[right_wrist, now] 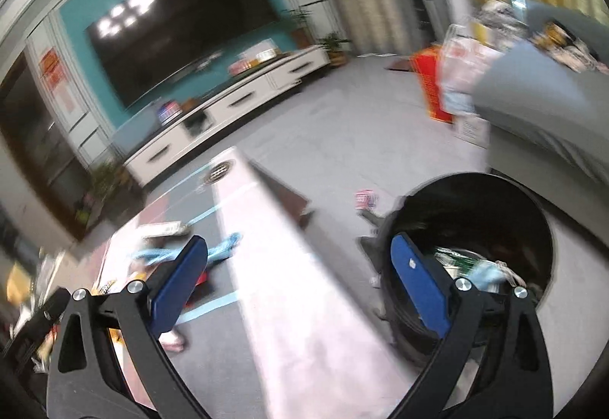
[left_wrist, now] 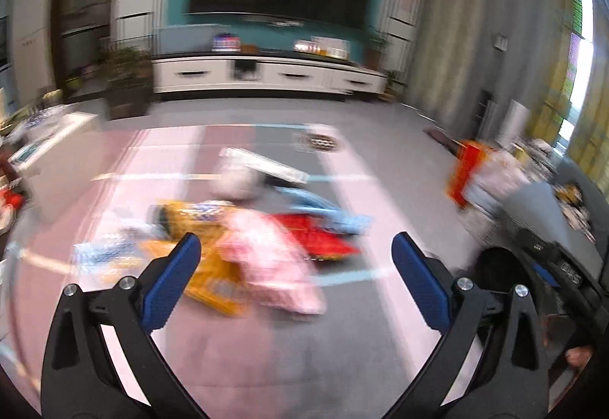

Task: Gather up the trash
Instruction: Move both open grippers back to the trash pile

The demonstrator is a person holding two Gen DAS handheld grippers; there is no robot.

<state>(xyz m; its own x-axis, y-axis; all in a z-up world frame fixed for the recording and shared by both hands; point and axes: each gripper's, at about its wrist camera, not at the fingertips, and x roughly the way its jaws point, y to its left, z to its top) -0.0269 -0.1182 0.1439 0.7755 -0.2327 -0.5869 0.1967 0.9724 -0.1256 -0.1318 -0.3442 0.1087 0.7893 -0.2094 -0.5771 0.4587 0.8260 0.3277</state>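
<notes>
**Both grippers empty above a littered rug**

The left gripper (left_wrist: 296, 251) hung over the rug (left_wrist: 236, 350) with its jaws spread wide and nothing between the blue pads (left_wrist: 171, 282). The picture was smeared by motion. Beyond its fingertips, toward the middle of the rug, lay a loose heap of trash: a pink wrapper (left_wrist: 266, 263), a yellow packet (left_wrist: 207, 266) partly under it, a red packet (left_wrist: 316, 236) just beside it, a light blue scrap (left_wrist: 323, 209) and a white bag (left_wrist: 236, 183) further on.

The right gripper (right_wrist: 298, 255) also stood with its jaws wide apart and held nothing. Its right finger overlapped the rim of a round black bin (right_wrist: 475, 198) that stood on the grey floor off the rug's right edge, near a grey sofa (right_wrist: 540, 106). Inside the bin some wrappers (right_wrist: 479, 266) showed, green and pale blue. One small red-and-white piece (right_wrist: 366, 199) lay on the floor just beyond the bin.
</notes>
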